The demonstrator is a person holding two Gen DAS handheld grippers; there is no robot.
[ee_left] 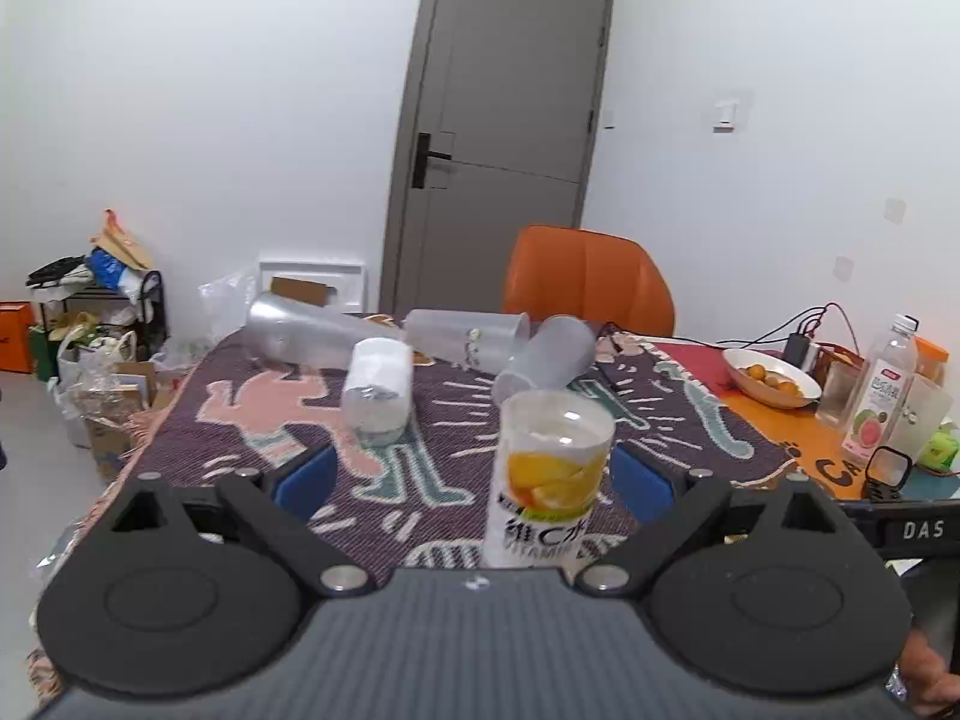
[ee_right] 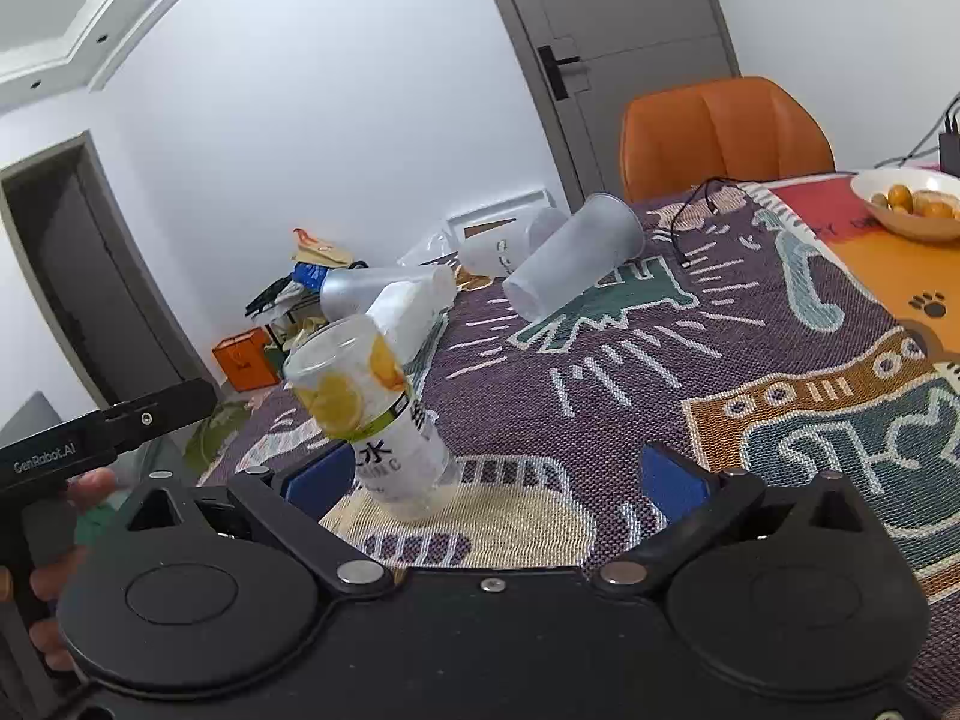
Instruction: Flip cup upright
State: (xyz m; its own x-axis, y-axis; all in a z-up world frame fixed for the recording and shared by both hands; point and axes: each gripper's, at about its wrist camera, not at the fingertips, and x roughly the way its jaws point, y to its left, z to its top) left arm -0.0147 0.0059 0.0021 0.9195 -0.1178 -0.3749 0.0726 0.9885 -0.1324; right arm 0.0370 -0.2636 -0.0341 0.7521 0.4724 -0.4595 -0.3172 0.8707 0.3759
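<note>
A clear cup with a lemon-print label [ee_left: 549,477] stands upright on the patterned tablecloth, open end up, between the blue pads of my left gripper [ee_left: 474,480]. The left jaws are wide open and do not touch it. In the right wrist view the same cup [ee_right: 375,411] stands just inside the left finger of my right gripper [ee_right: 504,477], which is also open and empty. Several frosted cups lie on their sides farther back: one white [ee_left: 378,387], one long [ee_left: 465,336], one near the middle [ee_left: 549,360] [ee_right: 576,255].
An orange chair [ee_left: 585,279] stands behind the table. A white bowl of oranges [ee_left: 771,381], a guava juice bottle [ee_left: 879,393], a glass and black cables sit at the right. Boxes and bags clutter the floor at the left [ee_left: 102,330].
</note>
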